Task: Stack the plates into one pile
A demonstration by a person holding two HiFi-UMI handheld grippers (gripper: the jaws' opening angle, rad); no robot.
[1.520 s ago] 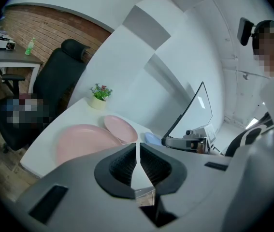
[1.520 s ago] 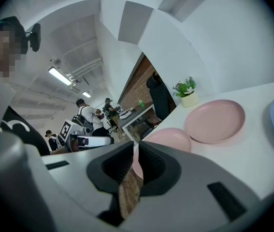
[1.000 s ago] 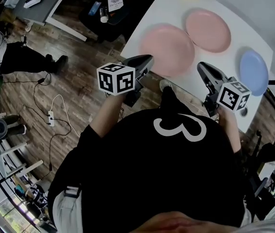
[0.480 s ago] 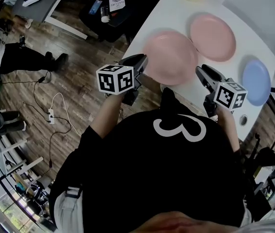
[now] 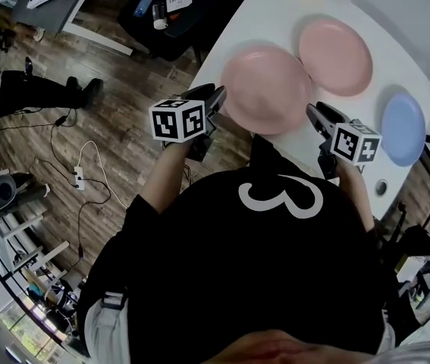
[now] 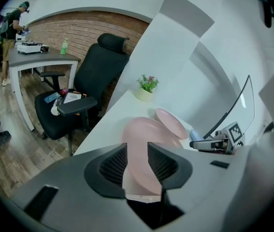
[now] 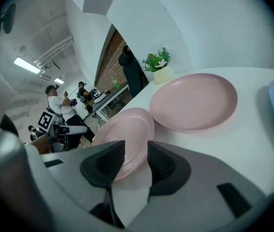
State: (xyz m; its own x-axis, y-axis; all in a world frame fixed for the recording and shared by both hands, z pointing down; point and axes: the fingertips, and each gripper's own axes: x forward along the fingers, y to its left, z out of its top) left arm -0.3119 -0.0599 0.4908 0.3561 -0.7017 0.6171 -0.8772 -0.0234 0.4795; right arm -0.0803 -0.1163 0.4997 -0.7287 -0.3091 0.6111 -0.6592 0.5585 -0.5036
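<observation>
Jaws on left gripper (image 5: 215, 95) and right gripper (image 5: 315, 113) are standing apart, having just been opening, gripping nothing. Near pink plate (image 5: 266, 89) is lying between both grippers, with far pink plate (image 5: 334, 57) and blue plate (image 5: 403, 129) lying further right.

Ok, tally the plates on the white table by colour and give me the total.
Pink plates: 2
Blue plate: 1
Total: 3
</observation>
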